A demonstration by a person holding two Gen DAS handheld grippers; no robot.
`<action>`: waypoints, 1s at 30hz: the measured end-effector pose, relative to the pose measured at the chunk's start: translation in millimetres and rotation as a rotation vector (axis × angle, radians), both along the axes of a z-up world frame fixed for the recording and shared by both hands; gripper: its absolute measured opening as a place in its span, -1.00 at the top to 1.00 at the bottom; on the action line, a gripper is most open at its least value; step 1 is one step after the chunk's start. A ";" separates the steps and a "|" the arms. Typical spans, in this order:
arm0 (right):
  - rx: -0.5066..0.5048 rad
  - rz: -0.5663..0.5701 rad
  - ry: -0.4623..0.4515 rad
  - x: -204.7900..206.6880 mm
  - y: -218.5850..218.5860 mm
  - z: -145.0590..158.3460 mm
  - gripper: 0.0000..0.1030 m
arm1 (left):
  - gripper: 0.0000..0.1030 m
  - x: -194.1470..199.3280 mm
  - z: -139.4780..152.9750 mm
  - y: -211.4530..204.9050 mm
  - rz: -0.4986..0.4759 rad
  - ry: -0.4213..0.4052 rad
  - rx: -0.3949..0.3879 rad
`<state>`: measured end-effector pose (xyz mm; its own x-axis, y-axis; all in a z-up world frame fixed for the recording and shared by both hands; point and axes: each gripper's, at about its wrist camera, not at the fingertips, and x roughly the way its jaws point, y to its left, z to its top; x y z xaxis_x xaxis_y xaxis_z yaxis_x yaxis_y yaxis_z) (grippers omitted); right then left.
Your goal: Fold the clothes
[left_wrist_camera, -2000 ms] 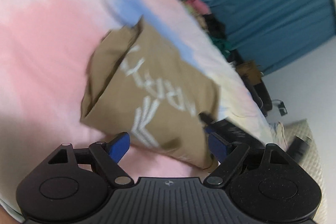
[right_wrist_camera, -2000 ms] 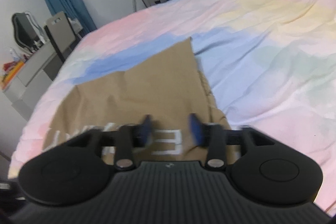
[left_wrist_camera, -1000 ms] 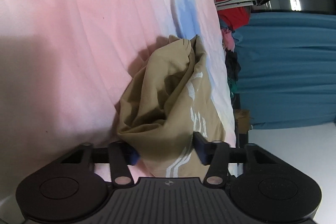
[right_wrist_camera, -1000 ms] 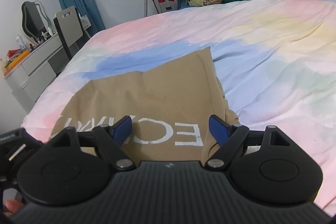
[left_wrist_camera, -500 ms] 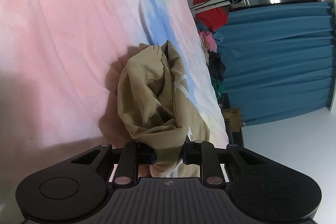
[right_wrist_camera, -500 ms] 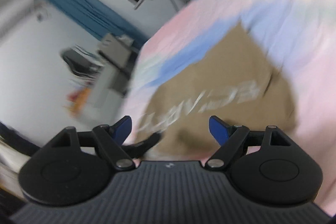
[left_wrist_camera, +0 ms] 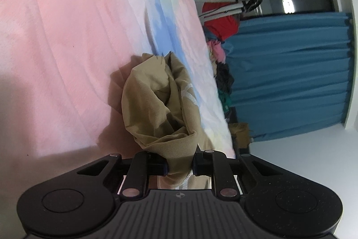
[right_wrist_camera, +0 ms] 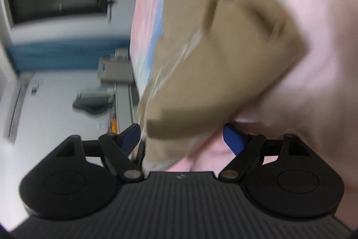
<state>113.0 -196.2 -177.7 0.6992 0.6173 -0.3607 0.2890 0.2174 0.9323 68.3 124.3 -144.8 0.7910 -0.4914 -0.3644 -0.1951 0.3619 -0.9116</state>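
— How many grippers, and what are they doing?

— Two. The left gripper point(left_wrist_camera: 180, 166) is clamped on a bunched fold of the one tan garment point(left_wrist_camera: 156, 109). The right gripper point(right_wrist_camera: 182, 137) is spread wide, its picture blurred.

— Where is the garment?

— On the pastel bedsheet point(left_wrist_camera: 67, 37), rising just beyond the left fingers; in the right view it point(right_wrist_camera: 219, 59) spreads far of the open jaws.
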 end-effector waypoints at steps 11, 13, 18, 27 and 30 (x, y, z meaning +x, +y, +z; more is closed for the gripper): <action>-0.130 -0.116 -0.024 -10.6 -4.8 1.7 0.17 | 0.65 0.0 8.4 -5.4 -0.012 -0.024 0.017; -0.154 -0.117 -0.029 -13.4 -5.5 3.4 0.47 | 0.65 -3.3 14.7 -7.0 -0.022 -0.039 0.026; -0.215 -0.143 -0.070 -30.6 -11.4 38.5 0.62 | 0.65 -12.6 34.2 -11.7 -0.051 -0.082 0.051; -0.219 -0.245 -0.159 -52.9 -73.1 112.6 0.62 | 0.66 22.5 104.8 -79.4 -0.185 -0.143 0.017; -0.233 -0.290 -0.177 -35.4 -117.6 129.1 0.62 | 0.66 64.2 124.8 -126.4 -0.254 -0.148 0.025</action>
<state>77.6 -313.8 -48.6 0.8961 0.3016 -0.3257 0.2087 0.3613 0.9088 132.5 -2.1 -20.0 0.6891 -0.6731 -0.2684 0.0392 0.4044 -0.9137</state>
